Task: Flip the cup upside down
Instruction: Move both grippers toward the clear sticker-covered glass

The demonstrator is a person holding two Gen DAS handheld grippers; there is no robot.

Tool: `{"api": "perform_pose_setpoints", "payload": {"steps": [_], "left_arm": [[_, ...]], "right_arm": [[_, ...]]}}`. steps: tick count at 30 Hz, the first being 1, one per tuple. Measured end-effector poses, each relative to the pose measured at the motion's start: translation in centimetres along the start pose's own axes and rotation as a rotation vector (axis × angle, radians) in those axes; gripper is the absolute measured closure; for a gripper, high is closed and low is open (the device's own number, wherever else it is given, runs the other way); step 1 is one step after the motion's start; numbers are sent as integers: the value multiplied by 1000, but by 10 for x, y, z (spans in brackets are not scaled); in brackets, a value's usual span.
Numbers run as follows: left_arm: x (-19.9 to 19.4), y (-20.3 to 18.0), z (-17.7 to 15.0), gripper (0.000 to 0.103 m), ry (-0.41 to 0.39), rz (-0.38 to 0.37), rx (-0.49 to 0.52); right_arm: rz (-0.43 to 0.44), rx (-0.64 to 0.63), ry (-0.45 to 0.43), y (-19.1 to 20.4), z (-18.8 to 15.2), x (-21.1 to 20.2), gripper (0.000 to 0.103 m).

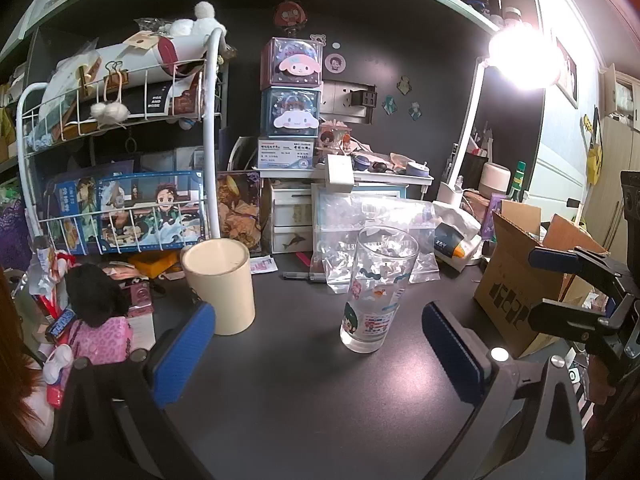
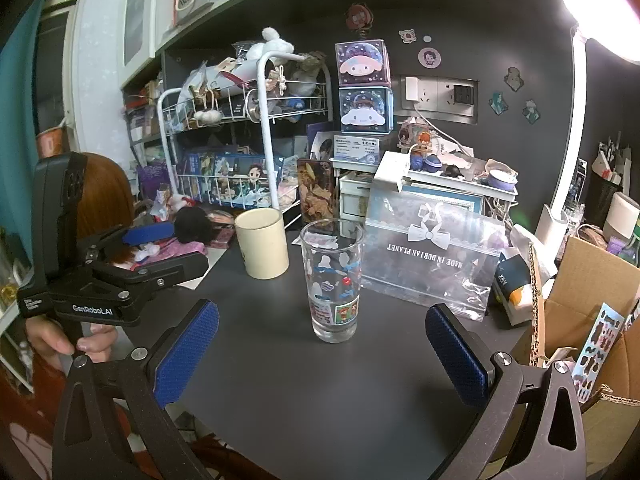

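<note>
While the printed glass cup (image 2: 335, 285) stands upright on the desk (image 2: 320, 392) beside the cream cup (image 2: 262, 242), both tools, right (image 2: 322, 354) and left (image 1: 318, 354), gape apart, empty; gripping mid-wall looks safest before inverting.

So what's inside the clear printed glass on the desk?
Nothing visible: the clear glass stands upright, mouth up, apparently empty. The printed cartoon decals cover part of its wall, so a thin film of liquid at the bottom cannot be excluded.

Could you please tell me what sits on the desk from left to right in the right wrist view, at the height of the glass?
Left gripper → cream cup → printed glass → clear plastic bag → cardboard box.
</note>
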State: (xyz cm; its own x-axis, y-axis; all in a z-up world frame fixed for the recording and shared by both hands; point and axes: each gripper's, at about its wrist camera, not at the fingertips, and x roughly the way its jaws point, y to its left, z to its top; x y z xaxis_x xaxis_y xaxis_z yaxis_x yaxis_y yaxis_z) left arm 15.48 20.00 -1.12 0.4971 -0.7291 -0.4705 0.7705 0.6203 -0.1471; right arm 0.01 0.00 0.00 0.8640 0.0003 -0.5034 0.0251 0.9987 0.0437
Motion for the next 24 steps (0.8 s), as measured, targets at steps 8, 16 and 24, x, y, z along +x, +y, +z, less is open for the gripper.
{"api": "perform_pose_setpoints", "payload": {"steps": [8, 16, 24], "left_arm": [[0, 1, 0, 0, 1, -1, 1], [1, 1, 1, 0, 5, 0, 0], [11, 6, 5, 0, 25, -27, 11]], "right_arm": [[1, -1, 0, 0, 0, 0, 0], [1, -1, 0, 0, 0, 0, 0], [-10, -54, -20, 10, 0, 0, 0]]}}
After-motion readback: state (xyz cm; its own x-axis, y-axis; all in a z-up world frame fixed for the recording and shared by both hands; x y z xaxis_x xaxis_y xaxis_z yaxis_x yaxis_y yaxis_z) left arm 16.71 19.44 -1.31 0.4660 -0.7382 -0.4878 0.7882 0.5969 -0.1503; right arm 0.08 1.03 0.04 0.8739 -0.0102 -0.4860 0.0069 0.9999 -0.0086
